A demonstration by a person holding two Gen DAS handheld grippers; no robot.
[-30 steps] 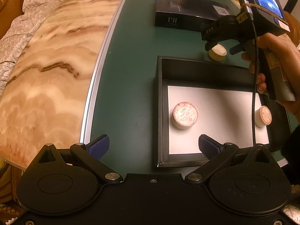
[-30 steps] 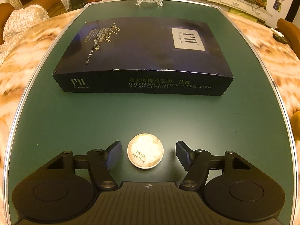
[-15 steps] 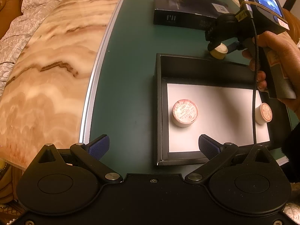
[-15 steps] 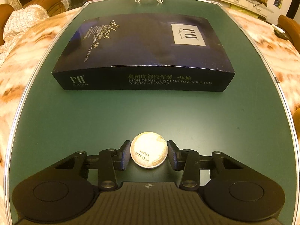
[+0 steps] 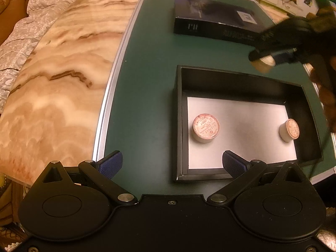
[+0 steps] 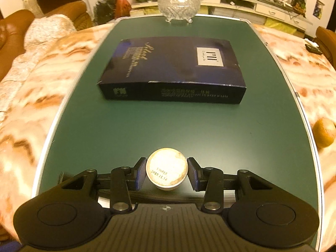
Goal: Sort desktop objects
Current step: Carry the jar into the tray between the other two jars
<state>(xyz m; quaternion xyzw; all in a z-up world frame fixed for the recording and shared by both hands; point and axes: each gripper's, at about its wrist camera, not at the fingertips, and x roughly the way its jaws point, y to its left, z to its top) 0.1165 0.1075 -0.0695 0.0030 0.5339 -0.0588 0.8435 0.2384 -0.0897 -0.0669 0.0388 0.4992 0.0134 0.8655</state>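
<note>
Change: since half a second ago the right tool (image 6: 166,173) has lifted its small round container (image 6: 166,171) off the green table (image 6: 189,130); the dark blue box (image 6: 174,71) now sits higher and smaller in the right wrist view, and in the left wrist view the container (image 5: 263,64) has come down-frame to just above the tray's far wall.
Right tool: closed on the container, one blue pad (image 6: 140,173) pressed to each side – the pale lid faces the camera with a printed date on it.
Right tool, left wrist view: a blurred dark shape (image 5: 266,57) at the upper right of the frame, the container between its tips.
Left tool: (image 5: 171,162) wide open, holding nothing; its two blue pads (image 5: 110,163) stand at the lower centre of the frame, the right one overlapping the tray's near edge in the picture.
Tray: black with a white floor (image 5: 178,126), right of centre in the left wrist view.
In the tray: one round container with a pink label (image 5: 206,127) at the left of the white floor, a second (image 5: 289,129) at its right edge – well apart.
Box: lies flat on the table, upper centre of both views.
Glass bowl: (image 6: 178,7) at the top of the frame, beyond the box.
Surround: marbled orange-and-cream surface (image 5: 58,79) to the left of the green area.
</note>
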